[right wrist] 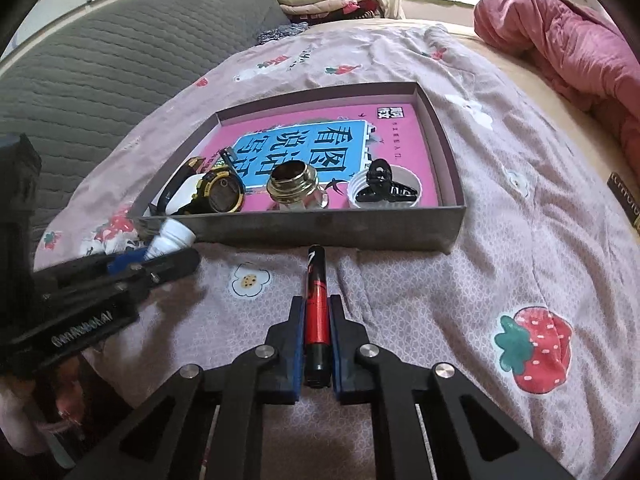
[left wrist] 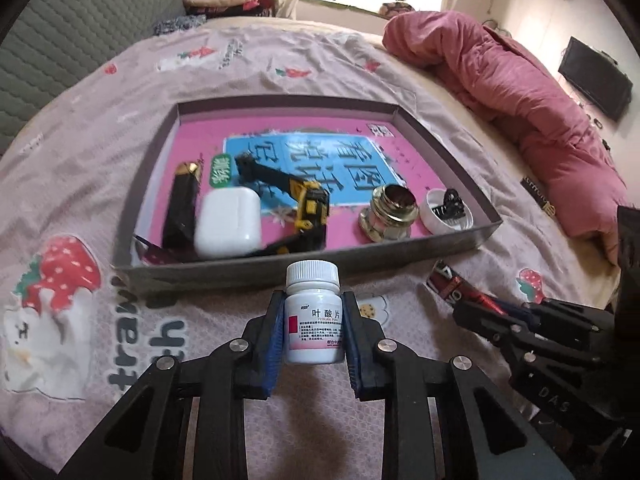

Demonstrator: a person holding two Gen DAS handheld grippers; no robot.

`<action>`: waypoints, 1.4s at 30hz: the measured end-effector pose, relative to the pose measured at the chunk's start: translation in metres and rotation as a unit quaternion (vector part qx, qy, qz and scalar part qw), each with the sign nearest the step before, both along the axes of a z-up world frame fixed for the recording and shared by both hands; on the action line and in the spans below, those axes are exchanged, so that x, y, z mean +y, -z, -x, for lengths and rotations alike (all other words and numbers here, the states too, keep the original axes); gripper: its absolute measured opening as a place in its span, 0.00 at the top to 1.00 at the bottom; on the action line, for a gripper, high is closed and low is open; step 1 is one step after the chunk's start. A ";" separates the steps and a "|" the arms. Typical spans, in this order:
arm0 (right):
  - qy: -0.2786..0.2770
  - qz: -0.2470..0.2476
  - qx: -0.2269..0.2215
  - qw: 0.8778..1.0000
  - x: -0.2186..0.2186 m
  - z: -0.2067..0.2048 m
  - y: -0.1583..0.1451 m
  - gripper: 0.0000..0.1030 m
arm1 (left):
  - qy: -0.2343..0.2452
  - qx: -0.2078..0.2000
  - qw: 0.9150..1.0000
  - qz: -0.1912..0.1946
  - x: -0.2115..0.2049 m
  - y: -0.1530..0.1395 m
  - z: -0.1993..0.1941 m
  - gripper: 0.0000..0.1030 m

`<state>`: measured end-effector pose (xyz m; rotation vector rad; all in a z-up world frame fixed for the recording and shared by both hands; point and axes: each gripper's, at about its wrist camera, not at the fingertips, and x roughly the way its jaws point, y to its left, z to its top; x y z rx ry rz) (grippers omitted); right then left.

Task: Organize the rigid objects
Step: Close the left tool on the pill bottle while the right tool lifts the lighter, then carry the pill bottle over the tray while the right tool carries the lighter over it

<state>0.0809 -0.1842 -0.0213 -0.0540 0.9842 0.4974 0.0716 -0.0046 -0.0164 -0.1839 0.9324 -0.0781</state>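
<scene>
My left gripper (left wrist: 312, 300) is shut on a white pill bottle (left wrist: 312, 312) and holds it upright just in front of the grey box's (left wrist: 248, 270) near wall. My right gripper (right wrist: 316, 304) is shut on a red and black marker (right wrist: 316, 312) pointing at the box (right wrist: 320, 232). Inside the box, on a pink book, lie a black and gold tube (left wrist: 182, 204), a white earbud case (left wrist: 228, 226), a yellow and black watch (left wrist: 304, 204), a metal fitting (left wrist: 390, 214) and a white lid with a black hair clip (left wrist: 448, 210). The left gripper and bottle also show in the right wrist view (right wrist: 168, 246).
The box rests on a pink strawberry-print bedsheet (right wrist: 480, 280). A rolled red quilt (left wrist: 520, 108) lies at the right. A grey quilted headboard (right wrist: 100, 72) stands at the left. A dark flat object (right wrist: 626, 200) lies at the bed's right edge.
</scene>
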 end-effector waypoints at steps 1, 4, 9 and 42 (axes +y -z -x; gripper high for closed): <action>-0.003 -0.001 0.003 1.000 0.001 0.000 0.001 0.90 | -0.002 -0.001 1.000 0.005 0.002 -0.001 0.001 0.74; -0.013 -0.016 -0.016 1.000 0.004 0.004 -0.008 0.90 | -0.009 -0.012 1.000 0.009 0.007 -0.007 0.004 0.74; -0.023 -0.051 -0.074 0.996 0.003 0.011 -0.032 0.90 | -0.015 -0.055 0.998 -0.003 0.013 -0.028 0.010 0.74; 0.011 -0.100 -0.135 0.986 -0.008 -0.042 -0.057 0.90 | -0.032 -0.086 0.996 -0.006 0.043 -0.029 -0.032 0.74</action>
